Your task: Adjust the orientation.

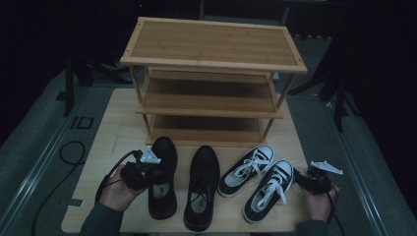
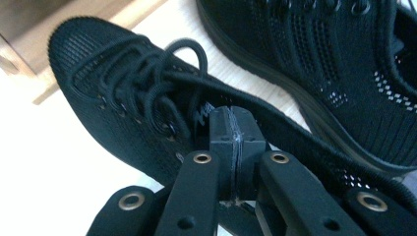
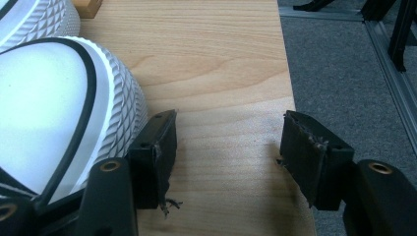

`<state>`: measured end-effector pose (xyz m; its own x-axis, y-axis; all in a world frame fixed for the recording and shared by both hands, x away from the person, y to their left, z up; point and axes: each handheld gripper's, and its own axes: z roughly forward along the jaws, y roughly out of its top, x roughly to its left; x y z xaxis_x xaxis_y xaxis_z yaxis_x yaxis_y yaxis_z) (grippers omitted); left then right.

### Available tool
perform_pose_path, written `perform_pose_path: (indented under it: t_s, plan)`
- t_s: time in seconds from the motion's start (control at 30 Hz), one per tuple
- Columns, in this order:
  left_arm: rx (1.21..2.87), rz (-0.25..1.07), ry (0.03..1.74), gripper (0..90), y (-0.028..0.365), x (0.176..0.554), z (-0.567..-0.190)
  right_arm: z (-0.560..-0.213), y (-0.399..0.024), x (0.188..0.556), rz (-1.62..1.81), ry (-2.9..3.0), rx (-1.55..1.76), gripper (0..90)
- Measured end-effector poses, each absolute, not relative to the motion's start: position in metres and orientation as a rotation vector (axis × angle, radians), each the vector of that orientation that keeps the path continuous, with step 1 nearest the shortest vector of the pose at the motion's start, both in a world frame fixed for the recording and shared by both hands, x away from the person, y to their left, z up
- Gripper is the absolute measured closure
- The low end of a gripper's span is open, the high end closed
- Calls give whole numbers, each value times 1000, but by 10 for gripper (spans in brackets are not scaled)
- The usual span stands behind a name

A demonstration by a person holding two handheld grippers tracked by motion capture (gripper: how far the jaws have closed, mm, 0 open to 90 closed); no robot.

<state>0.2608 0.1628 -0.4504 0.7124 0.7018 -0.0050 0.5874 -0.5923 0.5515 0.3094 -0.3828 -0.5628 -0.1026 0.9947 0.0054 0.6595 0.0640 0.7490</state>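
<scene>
On the pale wooden worktop point(image 1: 113, 128), the left gripper point(image 2: 235, 142) pinches a black knit shoe's point(image 2: 128, 105) collar; the right gripper point(image 3: 228, 152) gapes wide beside a sneaker's ribbed white toe point(image 3: 59, 103).

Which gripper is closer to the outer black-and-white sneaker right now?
Right. The right gripper sits open just beside the black-and-white sneaker's toe cap. The left gripper is across the table, shut on the far-left black shoe.

High view overlooks table point(image 1: 118, 123) — gripper views sit close, perhaps overlapping.
</scene>
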Motion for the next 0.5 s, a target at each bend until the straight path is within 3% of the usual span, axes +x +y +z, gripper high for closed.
perform_pose_path:
  t_s: [0.5]
  plan:
    - [2383, 269, 1026, 898, 171, 259, -456, -563, -383, 309, 825, 1819, 1646, 383]
